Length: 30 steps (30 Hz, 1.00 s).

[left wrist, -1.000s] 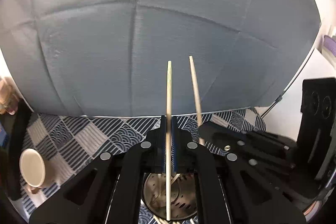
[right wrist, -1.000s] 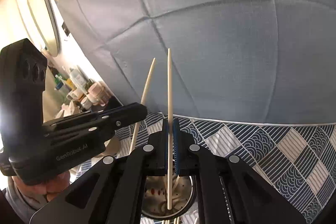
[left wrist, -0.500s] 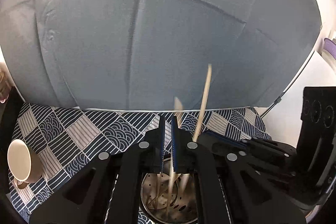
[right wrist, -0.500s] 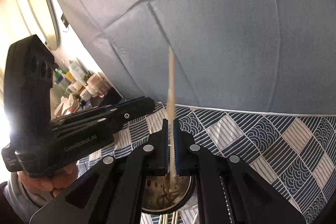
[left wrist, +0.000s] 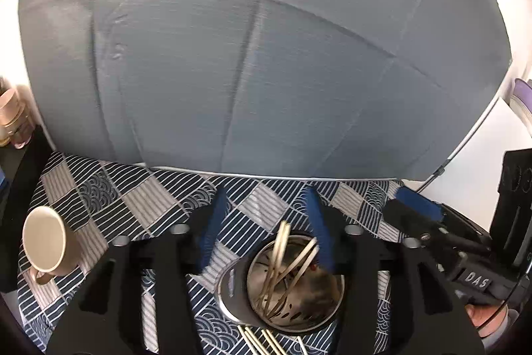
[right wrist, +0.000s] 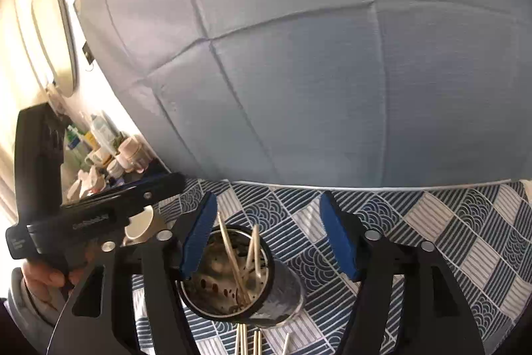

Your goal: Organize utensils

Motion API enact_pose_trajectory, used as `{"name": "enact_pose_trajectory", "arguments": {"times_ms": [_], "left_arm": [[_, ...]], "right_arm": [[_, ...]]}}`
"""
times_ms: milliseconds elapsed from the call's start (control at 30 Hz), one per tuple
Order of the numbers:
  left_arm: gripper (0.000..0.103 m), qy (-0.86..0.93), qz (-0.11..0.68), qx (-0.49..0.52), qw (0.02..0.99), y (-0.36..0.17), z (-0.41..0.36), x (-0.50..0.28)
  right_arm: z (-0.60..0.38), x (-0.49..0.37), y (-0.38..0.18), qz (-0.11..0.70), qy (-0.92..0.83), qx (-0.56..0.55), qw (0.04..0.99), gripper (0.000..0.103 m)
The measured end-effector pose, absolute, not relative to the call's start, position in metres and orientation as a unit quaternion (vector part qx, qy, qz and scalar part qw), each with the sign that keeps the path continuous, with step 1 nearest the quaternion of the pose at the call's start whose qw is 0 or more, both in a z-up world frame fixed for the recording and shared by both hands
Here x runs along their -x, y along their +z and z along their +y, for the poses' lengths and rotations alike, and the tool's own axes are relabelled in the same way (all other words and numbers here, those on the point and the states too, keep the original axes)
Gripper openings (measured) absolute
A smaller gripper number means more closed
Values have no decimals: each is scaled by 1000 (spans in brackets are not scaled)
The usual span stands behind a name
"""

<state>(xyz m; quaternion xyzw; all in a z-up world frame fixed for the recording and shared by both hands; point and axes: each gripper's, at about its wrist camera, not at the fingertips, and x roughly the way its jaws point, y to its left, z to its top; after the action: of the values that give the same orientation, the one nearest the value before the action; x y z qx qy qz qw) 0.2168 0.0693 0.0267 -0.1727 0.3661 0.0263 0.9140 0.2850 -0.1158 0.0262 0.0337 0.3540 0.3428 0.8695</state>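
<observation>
A round perforated steel utensil holder [left wrist: 232, 298] stands on the patterned tablecloth, right below both grippers; it also shows in the right wrist view [right wrist: 282, 295]. Pale wooden chopsticks [left wrist: 282, 255] lean loose inside it, also seen in the right wrist view [right wrist: 232, 255]. My left gripper [left wrist: 266, 232] is open and empty above the holder's rim. My right gripper [right wrist: 269, 238] is open and empty just above the holder. More chopsticks [left wrist: 259, 338] lie on the cloth in front of the holder, also in the right wrist view [right wrist: 246, 338].
A beige mug [left wrist: 46, 242] lies on its side at the left of the cloth. A large grey-blue padded headboard [left wrist: 266, 55] rises behind the table. Bottles and jars [right wrist: 109, 152] crowd a shelf at far left. The right gripper's body [left wrist: 449, 242] sits close beside the left one.
Both grippers opened and let go of their chopsticks, which dropped into the steel holder. Both grippers tilted down toward the holder.
</observation>
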Motion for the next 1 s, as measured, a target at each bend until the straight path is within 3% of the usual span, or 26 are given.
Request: {"name": "enact_pose_trajectory", "arguments": {"times_ms": [100, 133, 200, 267, 1000], "left_arm": [[66, 37, 375, 163, 912, 26, 72, -212], [73, 41, 380, 158, 910, 26, 71, -211], [75, 49, 383, 153, 910, 26, 72, -206], [86, 56, 389, 161, 905, 25, 74, -202], [94, 82, 473, 147, 865, -32, 67, -157]], "right_arm": [[-124, -282, 24, 361, 331, -32, 871, 68], [-126, -281, 23, 363, 327, -31, 872, 72], [-128, -279, 21, 367, 322, -30, 872, 75], [-130, -277, 18, 374, 320, -30, 870, 84], [-152, -250, -50, 462, 292, -33, 837, 88]]}}
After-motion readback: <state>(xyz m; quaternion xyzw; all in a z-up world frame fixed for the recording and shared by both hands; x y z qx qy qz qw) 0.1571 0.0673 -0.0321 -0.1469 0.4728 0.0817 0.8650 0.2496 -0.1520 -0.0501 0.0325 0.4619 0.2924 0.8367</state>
